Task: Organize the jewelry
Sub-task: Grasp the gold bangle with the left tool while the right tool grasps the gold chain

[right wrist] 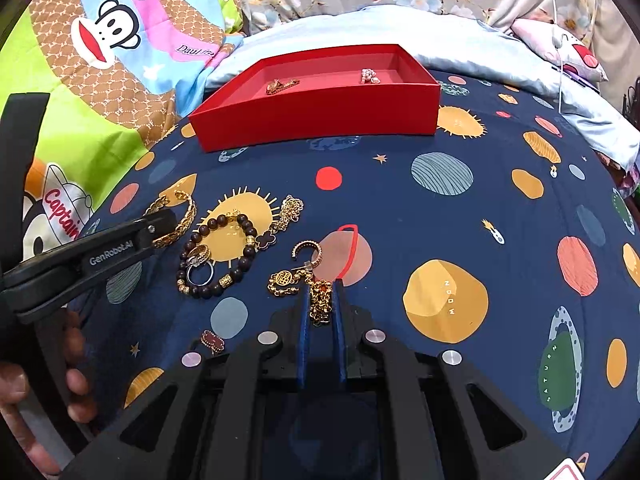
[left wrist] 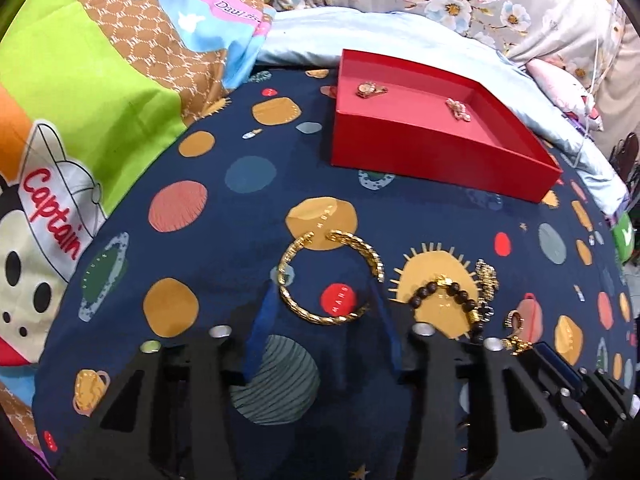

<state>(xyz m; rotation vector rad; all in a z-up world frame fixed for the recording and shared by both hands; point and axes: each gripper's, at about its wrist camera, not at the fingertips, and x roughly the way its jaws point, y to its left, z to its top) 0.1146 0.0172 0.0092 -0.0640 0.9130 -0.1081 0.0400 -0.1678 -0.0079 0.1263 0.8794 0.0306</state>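
Support is a bed covered by a navy planet-print sheet (right wrist: pixel 400 208); open red cardboard box (right wrist: pixel 320 120) sits on it at the far side; gold open cuff bracelet (left wrist: pixel 330 276) lies nearer, just left of a dark brown wooden bead bracelet (right wrist: pixel 218 256); silver ring (right wrist: pixel 199 274) inside the bead loop; gold chain with black clover charm (right wrist: pixel 286 216) touches the beads' right side; gold hoop earring (right wrist: pixel 306 254) and gold chain with round pendant (right wrist: pixel 296 282) lie close by; small dark red clover piece (right wrist: pixel 212 340) nearest.
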